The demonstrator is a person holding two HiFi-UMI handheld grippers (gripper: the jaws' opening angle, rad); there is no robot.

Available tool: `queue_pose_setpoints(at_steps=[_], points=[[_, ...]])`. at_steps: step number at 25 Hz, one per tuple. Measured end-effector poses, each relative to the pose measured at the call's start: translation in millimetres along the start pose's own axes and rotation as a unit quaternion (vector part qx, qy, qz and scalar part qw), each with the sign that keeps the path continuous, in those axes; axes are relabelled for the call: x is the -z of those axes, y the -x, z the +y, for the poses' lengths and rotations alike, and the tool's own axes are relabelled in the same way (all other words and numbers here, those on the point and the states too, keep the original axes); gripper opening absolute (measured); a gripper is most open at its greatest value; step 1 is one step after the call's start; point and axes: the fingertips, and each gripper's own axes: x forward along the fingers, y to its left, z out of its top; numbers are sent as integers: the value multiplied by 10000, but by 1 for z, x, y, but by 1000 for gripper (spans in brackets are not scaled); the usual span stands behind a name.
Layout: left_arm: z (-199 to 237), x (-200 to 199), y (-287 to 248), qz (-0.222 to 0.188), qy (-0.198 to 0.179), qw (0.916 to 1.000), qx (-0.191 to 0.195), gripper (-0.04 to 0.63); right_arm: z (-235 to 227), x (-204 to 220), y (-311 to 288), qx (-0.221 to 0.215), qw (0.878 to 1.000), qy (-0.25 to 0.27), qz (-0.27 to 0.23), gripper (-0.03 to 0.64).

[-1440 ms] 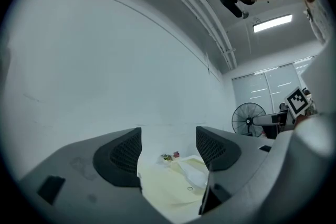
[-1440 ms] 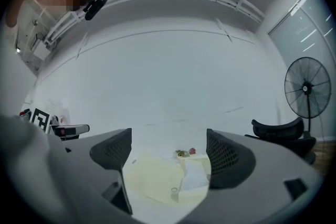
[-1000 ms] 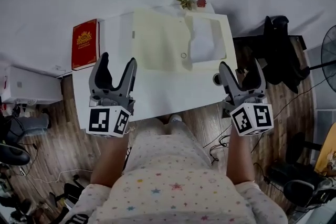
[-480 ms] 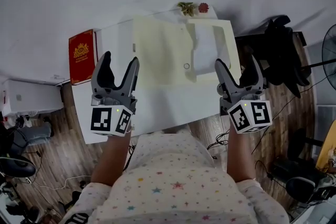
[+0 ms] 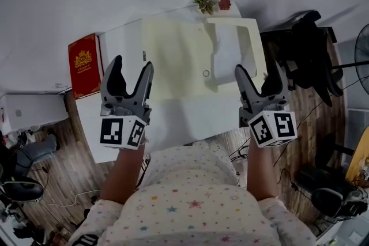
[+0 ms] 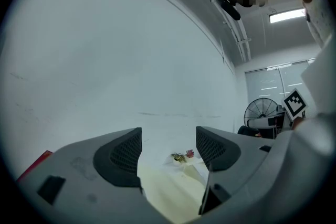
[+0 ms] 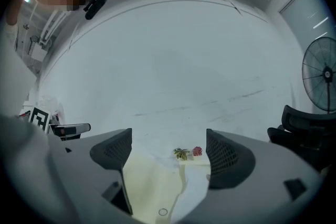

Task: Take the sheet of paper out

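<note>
A pale yellow folder (image 5: pixel 173 60) lies open on the white table (image 5: pixel 173 118), with a small round snap (image 5: pixel 206 73) near its middle. A white sheet of paper (image 5: pixel 228 55) shows in the folder's right half. My left gripper (image 5: pixel 131 66) hangs open over the table's near left part, just left of the folder. My right gripper (image 5: pixel 259 71) stands open at the table's near right corner, beside the paper. In the left gripper view the gripper (image 6: pixel 168 147) frames the folder (image 6: pixel 168 191). Between the open right gripper (image 7: pixel 168 152) lie the folder (image 7: pixel 149 186) and the paper (image 7: pixel 197 181).
A red book (image 5: pixel 84 65) lies at the table's left edge. Two small plants (image 5: pixel 204 4) stand at the far edge by the wall. A black chair (image 5: pixel 311 49) and a fan (image 5: pixel 360 49) stand on the wooden floor to the right.
Both grippers have come slightly forward over the table's near edge, staying open. The right one has drifted a little left toward the paper.
</note>
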Motion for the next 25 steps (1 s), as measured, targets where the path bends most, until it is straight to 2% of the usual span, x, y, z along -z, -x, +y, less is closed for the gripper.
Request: queue_pose_setpoints(at_steps=[8,14,20,25], points=[[1,14,-27,88,44,9991,-417,299,-24,15,-36,-295,9990,-105,330,422],[-6,19,-46,154,26,9984,-549,299,-40,27,-66,-497,9970,-145,574,419],[-13,27,-66,151,27,9985,-518,299,-50,70,-97,-597,9926,-248,1025,414],[-3,40,-74,251,6,9976,-638,299,-54,98,-115,-581,9895,-200,1310,388]])
